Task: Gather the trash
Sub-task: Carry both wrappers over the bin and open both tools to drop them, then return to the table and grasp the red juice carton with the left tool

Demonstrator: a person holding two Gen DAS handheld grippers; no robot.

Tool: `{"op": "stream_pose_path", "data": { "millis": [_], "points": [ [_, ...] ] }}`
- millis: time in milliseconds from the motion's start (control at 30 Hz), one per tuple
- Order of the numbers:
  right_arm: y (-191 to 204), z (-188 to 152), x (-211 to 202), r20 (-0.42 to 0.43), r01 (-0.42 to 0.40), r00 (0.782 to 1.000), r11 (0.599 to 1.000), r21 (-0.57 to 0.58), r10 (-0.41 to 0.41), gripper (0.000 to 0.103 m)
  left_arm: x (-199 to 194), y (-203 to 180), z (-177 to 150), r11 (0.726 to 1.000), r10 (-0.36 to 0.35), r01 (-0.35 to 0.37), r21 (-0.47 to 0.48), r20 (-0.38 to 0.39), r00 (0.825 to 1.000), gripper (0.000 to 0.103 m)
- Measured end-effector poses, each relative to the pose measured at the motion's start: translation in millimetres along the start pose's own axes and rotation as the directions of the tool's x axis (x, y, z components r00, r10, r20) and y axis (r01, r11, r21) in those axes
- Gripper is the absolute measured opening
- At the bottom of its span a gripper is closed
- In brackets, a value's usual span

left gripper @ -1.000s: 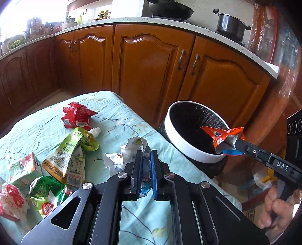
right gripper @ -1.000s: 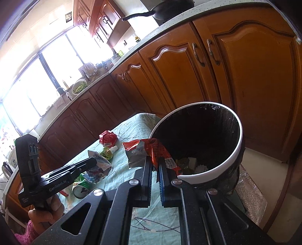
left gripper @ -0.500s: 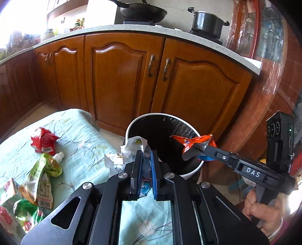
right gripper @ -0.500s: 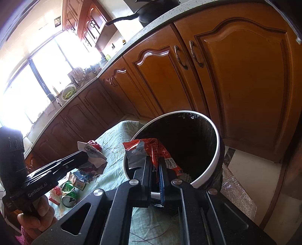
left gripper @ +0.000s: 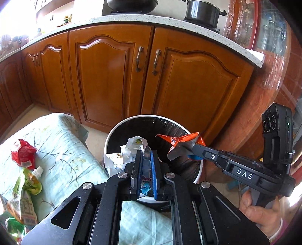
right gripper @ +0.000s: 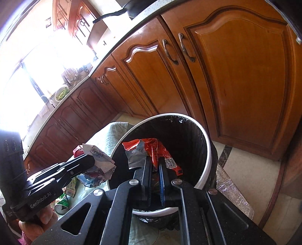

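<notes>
A white-rimmed bin with a black liner (left gripper: 108, 135) (right gripper: 206, 139) stands on the floor beside the table. My left gripper (left gripper: 145, 152) is shut on a crumpled white wrapper (left gripper: 130, 148) held over the bin's near rim; it also shows in the right wrist view (right gripper: 100, 160). My right gripper (right gripper: 154, 160) is shut on an orange-red foil wrapper (right gripper: 156, 148) held over the bin's opening; the left wrist view shows that wrapper (left gripper: 181, 141) above the bin's right side.
A table with a pale green cloth (left gripper: 62, 150) holds a red packet (left gripper: 23, 154), a green pouch (left gripper: 26, 190) and more wrappers at its left. Wooden cabinets (left gripper: 169, 84) stand close behind the bin. A pot (left gripper: 203, 11) sits on the counter.
Both grippers have moved from over the table toward the bin, each still holding its wrapper. The bin now sits centred beneath both.
</notes>
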State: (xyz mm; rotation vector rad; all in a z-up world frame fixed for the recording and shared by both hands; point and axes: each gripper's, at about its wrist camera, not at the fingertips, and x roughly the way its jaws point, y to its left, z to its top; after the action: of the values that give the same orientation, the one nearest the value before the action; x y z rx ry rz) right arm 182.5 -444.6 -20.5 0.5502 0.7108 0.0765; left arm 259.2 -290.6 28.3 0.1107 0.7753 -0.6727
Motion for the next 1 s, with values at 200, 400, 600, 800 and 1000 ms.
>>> {"op": "stream_pose_path", "data": {
  "millis": [200,400,600,800,1000],
  "points": [
    [-3.7,2.5,11.2,-0.022,0.013,1.000,1.000,0.001,-0.013,0.008,17.6,-1.3,2.1,1.000,0.004,-0.004,0.001,-0.025,1.000,0.007],
    [-6.6,3.0,16.6,-0.031,0.021,0.999,1.000,0.010,-0.021,0.030,31.4,-6.2,0.8,1.000,-0.012,0.014,0.025,-0.061,0.998,0.012],
    [-10.8,-3.2,5.3,-0.007,0.006,1.000,0.999,0.034,-0.006,0.050,26.0,-9.4,-7.0,0.999,0.006,-0.004,0.042,-0.046,0.999,0.032],
    [-1.6,-15.9,-10.3,0.039,-0.026,0.999,0.999,0.046,0.024,0.082,2.7,9.6,-23.0,0.999,0.013,-0.014,-0.045,-0.026,1.000,0.045],
    [18.7,-42.8,-23.9,0.057,-0.061,0.997,0.997,0.040,0.059,0.088,-37.0,32.2,-55.1,0.990,0.065,-0.063,-0.123,0.009,0.998,0.053]
  ]
}}
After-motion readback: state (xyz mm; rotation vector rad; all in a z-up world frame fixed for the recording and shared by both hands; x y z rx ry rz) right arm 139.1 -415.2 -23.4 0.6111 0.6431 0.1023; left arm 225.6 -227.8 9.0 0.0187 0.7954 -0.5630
